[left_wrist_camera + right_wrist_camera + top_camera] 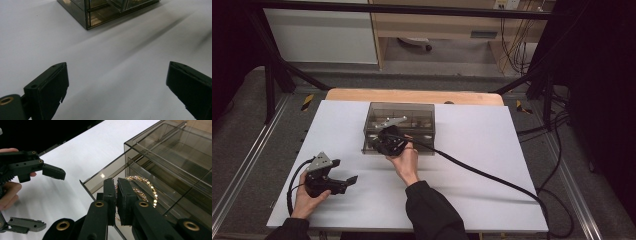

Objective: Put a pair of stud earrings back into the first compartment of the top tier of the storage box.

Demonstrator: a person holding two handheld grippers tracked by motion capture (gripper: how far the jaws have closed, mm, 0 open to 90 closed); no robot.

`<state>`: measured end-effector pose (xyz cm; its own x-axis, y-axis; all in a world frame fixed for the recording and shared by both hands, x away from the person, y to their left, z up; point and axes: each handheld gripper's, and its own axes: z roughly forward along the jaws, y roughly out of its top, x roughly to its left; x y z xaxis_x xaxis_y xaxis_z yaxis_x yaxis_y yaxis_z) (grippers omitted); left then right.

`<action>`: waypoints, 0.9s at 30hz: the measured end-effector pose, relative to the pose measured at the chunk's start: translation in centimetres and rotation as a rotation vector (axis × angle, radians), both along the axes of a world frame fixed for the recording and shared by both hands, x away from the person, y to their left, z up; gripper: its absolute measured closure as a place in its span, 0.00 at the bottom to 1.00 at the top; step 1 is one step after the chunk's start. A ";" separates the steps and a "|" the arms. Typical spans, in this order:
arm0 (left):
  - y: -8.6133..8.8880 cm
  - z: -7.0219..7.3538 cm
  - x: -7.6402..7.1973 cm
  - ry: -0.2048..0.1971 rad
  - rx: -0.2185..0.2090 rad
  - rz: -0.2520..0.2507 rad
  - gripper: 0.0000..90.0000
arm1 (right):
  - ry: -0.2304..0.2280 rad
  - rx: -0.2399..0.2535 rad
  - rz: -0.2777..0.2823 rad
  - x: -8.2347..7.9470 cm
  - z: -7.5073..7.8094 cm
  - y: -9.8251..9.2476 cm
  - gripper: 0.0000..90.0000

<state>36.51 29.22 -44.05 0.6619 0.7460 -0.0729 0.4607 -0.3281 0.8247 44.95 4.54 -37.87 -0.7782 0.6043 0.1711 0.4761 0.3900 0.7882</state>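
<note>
Left gripper [346, 181], held in the person's left hand [307, 197] at the near left of the table [492, 165]: its fingers [47, 92] stand wide apart with nothing between them, only bare white table surface showing in the gap, as the left gripper view makes plain. Ahead of these fingers and well apart from them stands the smoked, see-through drawer box [399, 127], whose near corner appears at the top of the left gripper view. Right gripper [387, 145], held in the person's right hand [404, 160] just in front of the drawer box: its fingers [125, 200] are closed together, the two pads almost meeting, at the front edge of a pulled-out drawer [105, 176]. A thin gold strand shows in the narrow slit between the pads in the right gripper view, belonging to the gold chain bracelet [145, 187]; the closed fingers pinch one end of it. The rest of the bracelet lies in a loop just beyond and to the right of these fingers, inside the open drawer. Above and behind the drawer rise the box's clear upper compartments. In the right gripper view the left gripper appears far to the left of the closed fingers, its own fingers spread over the table. A black cable [492, 177] trails from the right gripper across the table to the right.
</note>
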 end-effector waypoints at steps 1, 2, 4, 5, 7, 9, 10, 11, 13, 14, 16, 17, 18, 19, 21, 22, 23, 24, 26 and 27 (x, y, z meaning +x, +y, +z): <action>0.0 0.0 0.0 0.000 0.000 0.000 0.04 | 0.001 0.001 -0.002 0.0 0.0 0.0 0.95; 0.0 0.0 0.0 0.000 0.000 0.000 0.04 | 0.003 0.004 -0.002 0.0 -0.1 0.0 0.95; 0.0 0.0 0.0 0.000 0.000 0.000 0.04 | 0.002 0.008 -0.006 0.0 0.0 0.0 0.95; 0.0 0.0 0.0 0.000 0.000 0.000 0.04 | -0.003 0.011 -0.011 -0.1 0.0 0.0 0.94; 0.0 0.0 0.0 0.000 0.000 -0.001 0.04 | -0.002 0.014 -0.007 -0.1 0.2 0.0 0.93; 0.0 0.0 0.0 0.000 0.000 -0.001 0.04 | -0.011 0.010 -0.010 -0.2 0.4 -0.2 0.91; 0.0 0.0 0.0 0.000 0.001 -0.001 0.04 | -0.017 0.009 -0.011 -0.3 0.5 -0.2 0.90; 0.0 0.0 0.0 0.000 0.001 -0.001 0.04 | -0.026 0.007 -0.009 -0.4 0.7 -0.3 0.89; 0.0 0.0 0.0 -0.001 0.001 -0.001 0.04 | -0.037 0.005 -0.008 -0.6 1.1 -0.5 0.86; 0.0 0.0 0.0 -0.001 0.001 -0.001 0.04 | -0.040 0.006 -0.006 -0.7 1.3 -0.5 0.85; 0.0 0.0 0.0 -0.001 0.002 0.000 0.04 | -0.053 0.008 -0.002 -1.0 1.8 -0.8 0.80; 0.0 0.0 0.0 -0.001 0.002 0.001 0.04 | -0.057 0.010 -0.003 -1.1 2.1 -1.0 0.78; 0.0 0.0 0.0 0.000 0.002 0.001 0.04 | -0.067 0.014 -0.004 -1.2 2.4 -1.2 0.76; 0.0 0.0 0.0 0.000 0.002 0.000 0.04 | -0.068 0.018 -0.005 -1.3 2.6 -1.4 0.74; 0.0 0.0 0.0 0.000 0.002 0.000 0.04 | -0.074 0.023 -0.011 -1.4 2.9 -1.9 0.70; 0.0 0.0 0.0 0.000 0.003 0.000 0.04 | -0.074 0.021 -0.012 -1.5 3.1 -2.2 0.68; 0.0 0.0 0.0 0.001 0.003 0.000 0.04 | -0.074 0.023 -0.012 -1.5 3.2 -2.6 0.64; 0.0 0.0 0.0 0.000 0.002 0.000 0.04 | -0.070 0.025 -0.014 -1.6 3.3 -2.9 0.61; 0.0 0.0 0.0 0.000 0.002 0.001 0.04 | -0.076 0.039 -0.022 -1.8 3.4 -3.8 0.57; 0.0 0.0 0.0 0.000 0.002 0.001 0.04 | -0.077 0.047 -0.025 -1.9 3.5 -4.3 0.55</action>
<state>36.51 29.20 -44.05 0.6609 0.7470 -0.0713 0.4613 -0.3295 0.8238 43.03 0.25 -34.35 -0.7749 0.6165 0.1397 0.4224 0.3406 0.8400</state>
